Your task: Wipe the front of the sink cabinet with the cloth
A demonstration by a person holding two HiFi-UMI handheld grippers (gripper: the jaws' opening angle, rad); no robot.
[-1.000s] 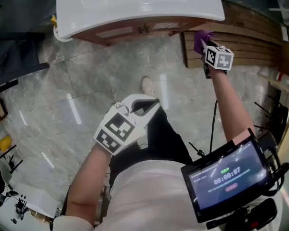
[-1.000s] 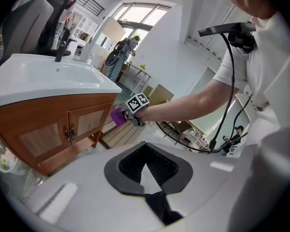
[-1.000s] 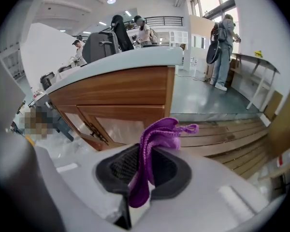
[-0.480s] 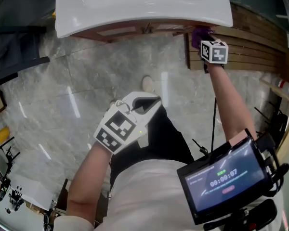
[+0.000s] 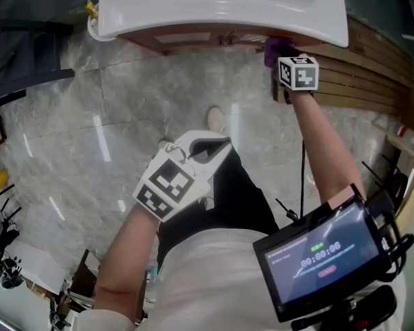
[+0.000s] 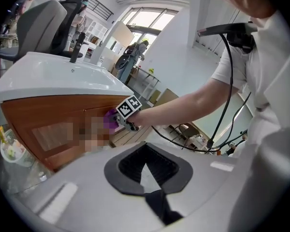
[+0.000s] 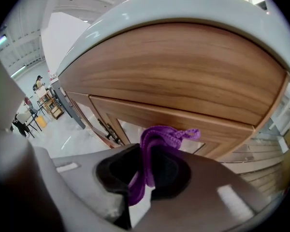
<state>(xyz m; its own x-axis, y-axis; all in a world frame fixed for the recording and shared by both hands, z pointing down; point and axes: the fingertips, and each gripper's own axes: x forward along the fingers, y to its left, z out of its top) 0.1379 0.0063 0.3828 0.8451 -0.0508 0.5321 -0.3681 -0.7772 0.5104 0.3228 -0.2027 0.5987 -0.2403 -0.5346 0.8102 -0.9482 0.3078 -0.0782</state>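
The sink cabinet [image 5: 193, 38] is brown wood under a white basin [image 5: 193, 9]. My right gripper [image 5: 281, 59] is raised to the cabinet's right end, just below the basin rim, and is shut on a purple cloth [image 5: 273, 49]. In the right gripper view the cloth [image 7: 150, 153] hangs pinched between the jaws, its top fold close to the wooden door panel [image 7: 183, 124]; I cannot tell whether it touches. The left gripper view shows the cloth [image 6: 109, 120] against the cabinet front [image 6: 48, 124]. My left gripper [image 5: 208, 149] is held low near the person's body, shut on nothing.
A slatted wooden platform [image 5: 362, 71] lies right of the cabinet. A small white bucket [image 6: 12, 151] stands by the cabinet's left corner. The person's shoe [image 5: 214, 121] is on the marble floor below the cabinet. A screen [image 5: 324, 254] and cable hang at the chest.
My right gripper has carried the cloth left and in toward the cabinet, under the basin rim. The left gripper has stayed where it was.
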